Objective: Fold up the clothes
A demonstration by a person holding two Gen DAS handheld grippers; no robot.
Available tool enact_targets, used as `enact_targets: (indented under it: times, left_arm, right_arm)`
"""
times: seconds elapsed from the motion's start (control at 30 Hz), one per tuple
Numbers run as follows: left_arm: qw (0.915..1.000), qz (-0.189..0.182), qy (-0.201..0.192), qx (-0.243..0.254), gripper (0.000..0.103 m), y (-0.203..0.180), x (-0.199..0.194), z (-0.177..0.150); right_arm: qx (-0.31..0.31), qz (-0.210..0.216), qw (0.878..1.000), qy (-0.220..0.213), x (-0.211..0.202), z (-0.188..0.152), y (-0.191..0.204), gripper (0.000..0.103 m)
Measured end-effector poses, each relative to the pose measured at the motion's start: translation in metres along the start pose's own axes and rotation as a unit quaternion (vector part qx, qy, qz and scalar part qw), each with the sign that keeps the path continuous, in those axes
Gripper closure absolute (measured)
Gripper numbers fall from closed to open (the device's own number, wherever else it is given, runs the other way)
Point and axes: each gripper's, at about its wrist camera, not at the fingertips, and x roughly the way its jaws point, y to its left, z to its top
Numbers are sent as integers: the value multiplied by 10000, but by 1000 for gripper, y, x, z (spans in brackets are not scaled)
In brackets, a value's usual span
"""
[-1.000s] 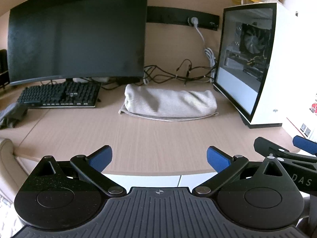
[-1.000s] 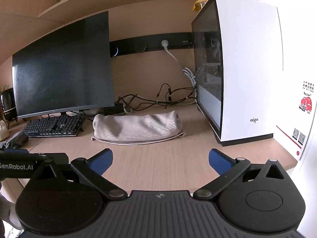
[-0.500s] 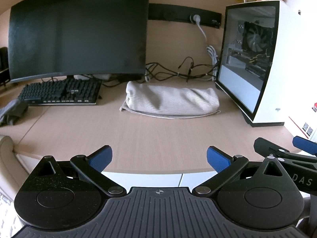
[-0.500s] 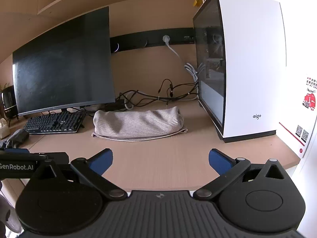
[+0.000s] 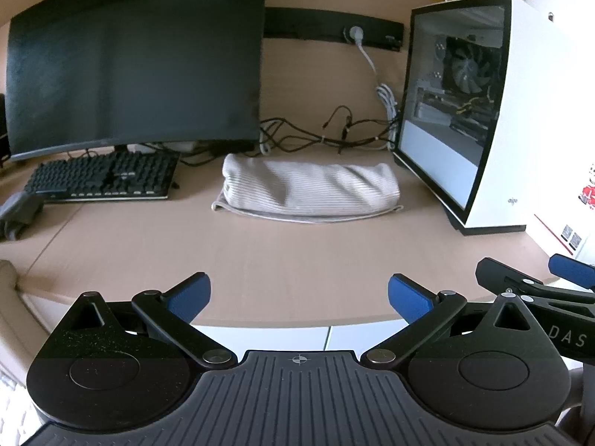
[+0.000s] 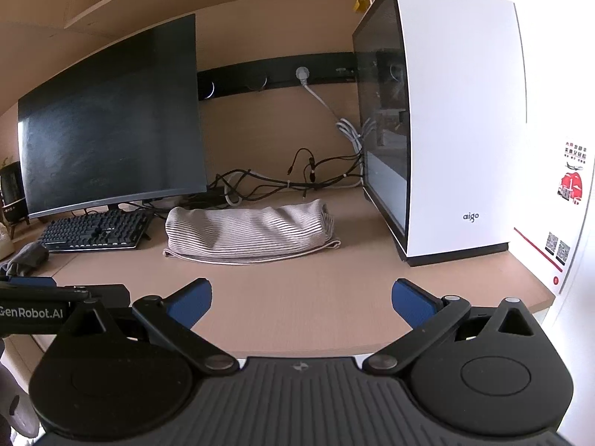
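Garment: folded ribbed beige cloth [image 5: 310, 195] lying on the wooden desk [image 5: 241, 260], between keyboard [image 5: 104, 178] and white PC case [image 5: 479, 119], below the monitor's [image 5: 134, 74] right edge
Left gripper [image 5: 297, 295]: spread wide, empty, well short of the cloth
Right gripper [image 6: 301, 299]: spread wide, empty, at the desk's near edge

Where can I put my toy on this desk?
The big bare patch is the front of the desk, between the folded striped cloth and the desk's near edge. Behind the cloth it's crowded with cables, flanked by the keyboard and the white computer case.
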Motion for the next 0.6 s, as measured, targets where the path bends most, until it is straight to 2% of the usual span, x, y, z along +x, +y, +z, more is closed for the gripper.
enact_targets:
  times: [0.6]
  left_arm:
    - [10000,0,77,-45,0,-1,1,-1]
  right_arm:
    - [25,12,10000,61,-1,-2,-1,0]
